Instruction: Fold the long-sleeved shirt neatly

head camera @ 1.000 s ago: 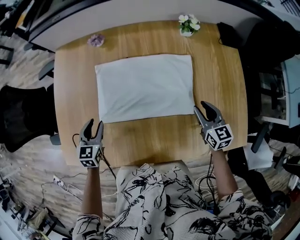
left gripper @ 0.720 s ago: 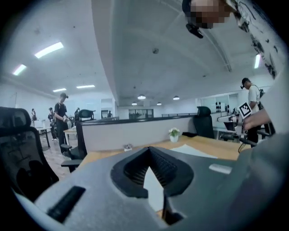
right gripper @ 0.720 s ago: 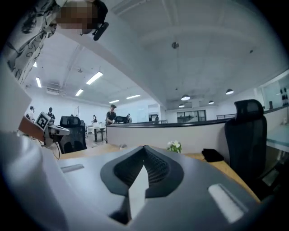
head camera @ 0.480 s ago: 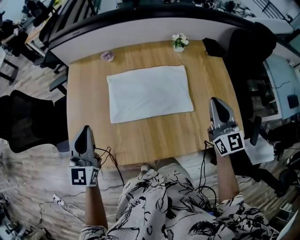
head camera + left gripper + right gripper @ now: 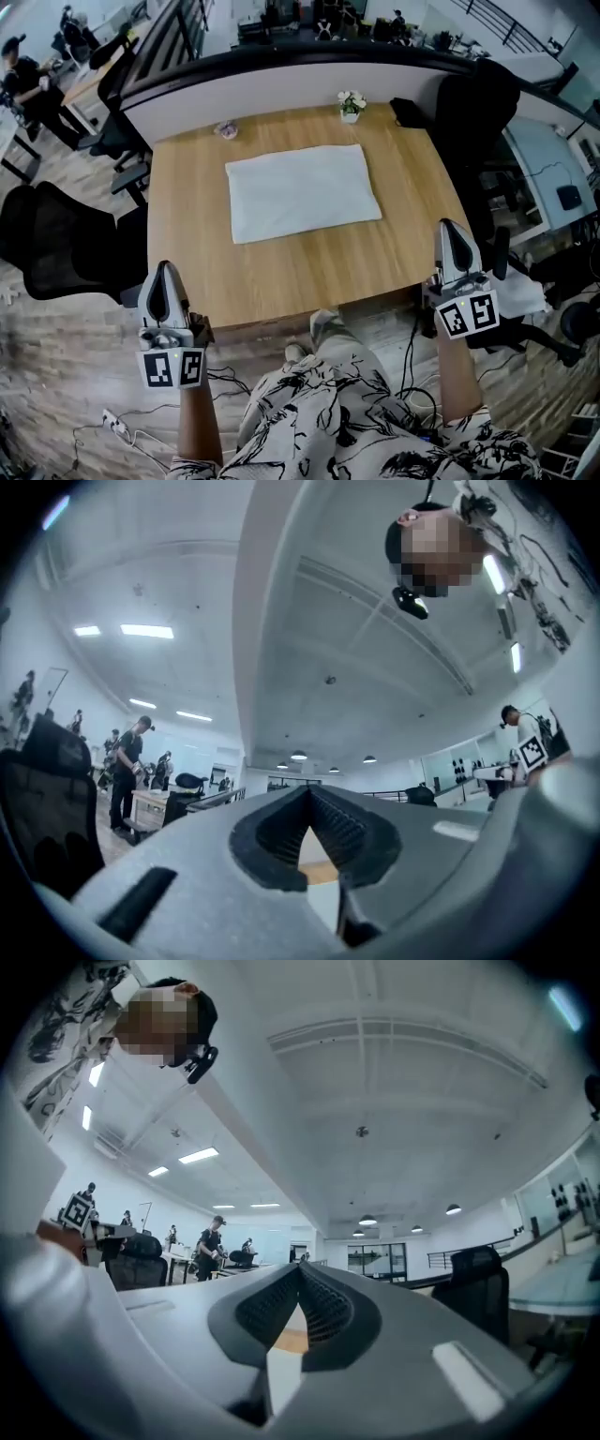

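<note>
The long-sleeved shirt (image 5: 302, 192) lies folded into a flat pale rectangle on the wooden table (image 5: 281, 272). It sits at the centre of the top, slightly toward 12 o'clock, and neither gripper touches it. Taking the shirt as the clock centre in the head view, the left gripper (image 5: 165, 270) is at 7 o'clock, outside the table's near left corner. The right gripper (image 5: 452, 230) is at 4 o'clock, by the near right corner. Both are well apart from the shirt. In each gripper view the ribbed pads meet tip to tip with nothing between them, so both claws are closed and empty. A small flower pot (image 5: 352, 105) stands at 1 o'clock near the far edge. A small purple object (image 5: 225, 129) lies at 11 o'clock. A black office chair (image 5: 56, 248) stands at 9 o'clock, off the table.
</note>
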`<state>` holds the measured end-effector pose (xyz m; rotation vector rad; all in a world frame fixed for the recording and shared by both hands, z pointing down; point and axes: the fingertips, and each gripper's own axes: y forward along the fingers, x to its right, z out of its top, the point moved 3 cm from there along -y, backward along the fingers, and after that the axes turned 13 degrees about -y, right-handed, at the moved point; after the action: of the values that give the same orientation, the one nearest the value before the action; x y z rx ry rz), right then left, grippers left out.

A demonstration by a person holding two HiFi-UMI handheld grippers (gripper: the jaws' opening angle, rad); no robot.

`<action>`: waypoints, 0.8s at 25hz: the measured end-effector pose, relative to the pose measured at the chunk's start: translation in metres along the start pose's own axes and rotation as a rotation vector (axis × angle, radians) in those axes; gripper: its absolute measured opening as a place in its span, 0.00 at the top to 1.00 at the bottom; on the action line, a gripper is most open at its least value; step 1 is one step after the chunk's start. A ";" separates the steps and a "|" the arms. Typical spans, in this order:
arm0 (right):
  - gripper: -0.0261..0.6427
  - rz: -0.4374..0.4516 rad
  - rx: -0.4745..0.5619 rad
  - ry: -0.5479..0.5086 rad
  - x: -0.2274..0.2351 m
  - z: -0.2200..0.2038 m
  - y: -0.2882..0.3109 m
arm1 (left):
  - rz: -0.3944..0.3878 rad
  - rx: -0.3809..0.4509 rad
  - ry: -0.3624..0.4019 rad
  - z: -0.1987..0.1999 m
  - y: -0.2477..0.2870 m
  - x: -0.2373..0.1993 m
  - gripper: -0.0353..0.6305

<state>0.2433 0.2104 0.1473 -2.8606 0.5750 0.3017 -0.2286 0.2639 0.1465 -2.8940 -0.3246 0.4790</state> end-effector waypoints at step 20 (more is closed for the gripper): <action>0.95 -0.075 -0.059 -0.017 0.043 0.009 -0.093 | 0.175 -0.075 0.057 -0.001 -0.071 0.035 0.94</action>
<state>0.3177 0.2809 0.1433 -2.9245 0.4617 0.3358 -0.2086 0.3402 0.1524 -3.0172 -0.0821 0.4186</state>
